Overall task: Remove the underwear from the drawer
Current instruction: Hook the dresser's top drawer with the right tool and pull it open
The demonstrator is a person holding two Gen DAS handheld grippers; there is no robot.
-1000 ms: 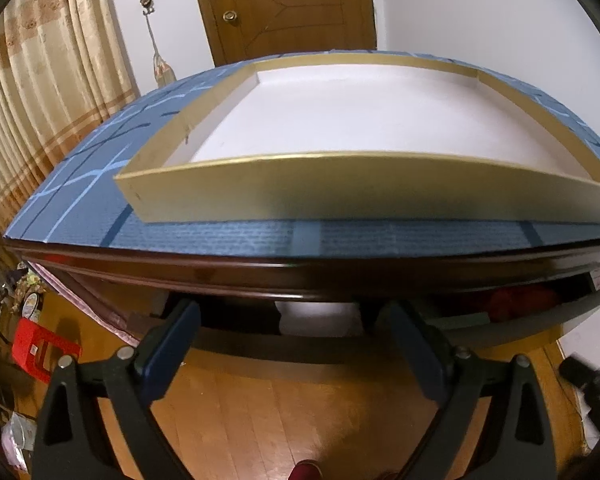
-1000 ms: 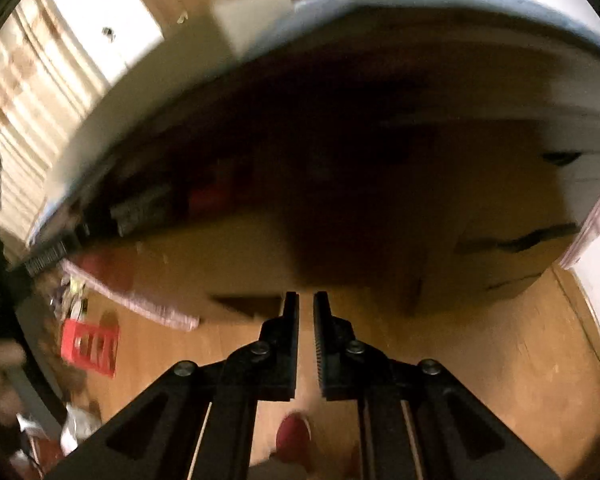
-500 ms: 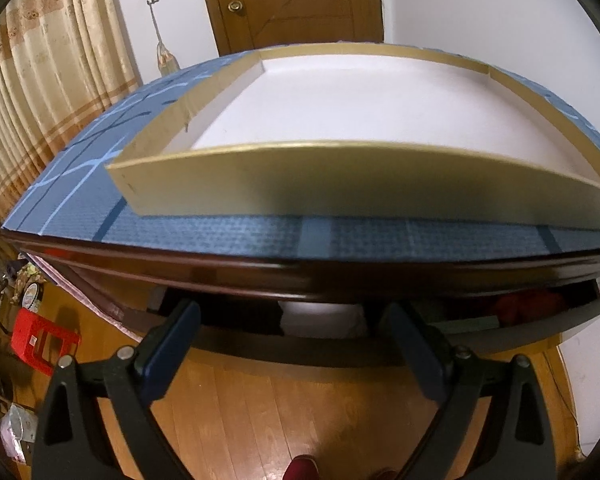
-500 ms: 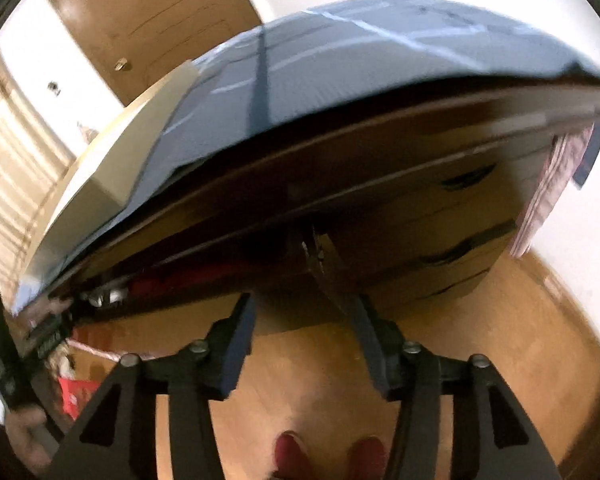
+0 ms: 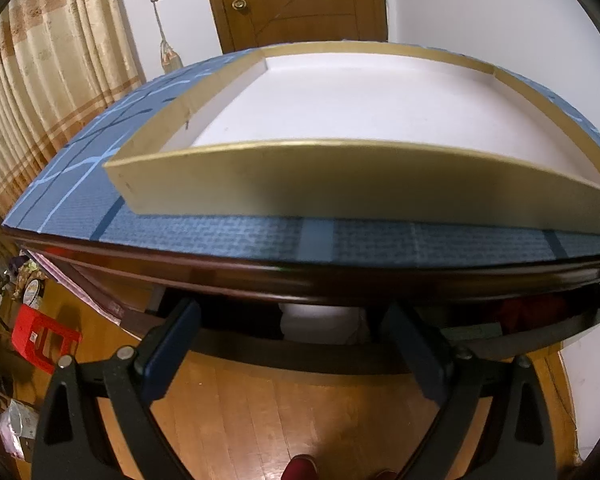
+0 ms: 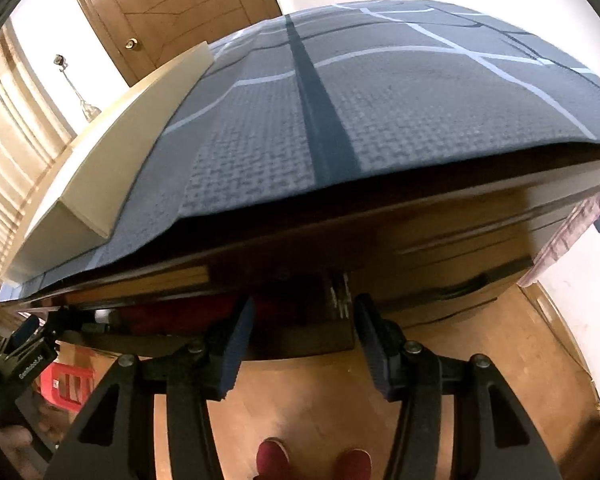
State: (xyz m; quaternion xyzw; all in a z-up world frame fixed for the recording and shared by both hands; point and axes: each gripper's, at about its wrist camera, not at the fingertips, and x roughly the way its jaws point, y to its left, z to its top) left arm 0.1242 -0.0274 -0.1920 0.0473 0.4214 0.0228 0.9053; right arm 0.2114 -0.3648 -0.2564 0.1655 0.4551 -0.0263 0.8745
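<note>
Left gripper (image 5: pixel 288 320): I read the jaws as spread wide, nothing between the pads, sitting in the lower half of the left wrist view and aimed at the open drawer (image 5: pixel 340 354) under the dresser top. Inside the drawer, centre frame just above the fingers, a pale folded fabric piece (image 5: pixel 320 318); further right, in shadow, red fabric (image 5: pixel 532 310). I cannot tell which piece is the underwear.

Right gripper (image 6: pixel 300 328): jaws apart, about half spread, pads clear of everything. Its fingers frame the drawer's dark corner in the lower centre of the right wrist view; red fabric shows just left of the left finger, dim.

Dresser top carries a blue patterned mat (image 5: pixel 236 236). On it, upper centre of the left view, a shallow gold-edged tray (image 5: pixel 340 200) with a white floor. In the right view the tray sits at the left edge.

Wooden floor (image 5: pixel 300 408) below; red shoe tips at bottom centre.
</note>
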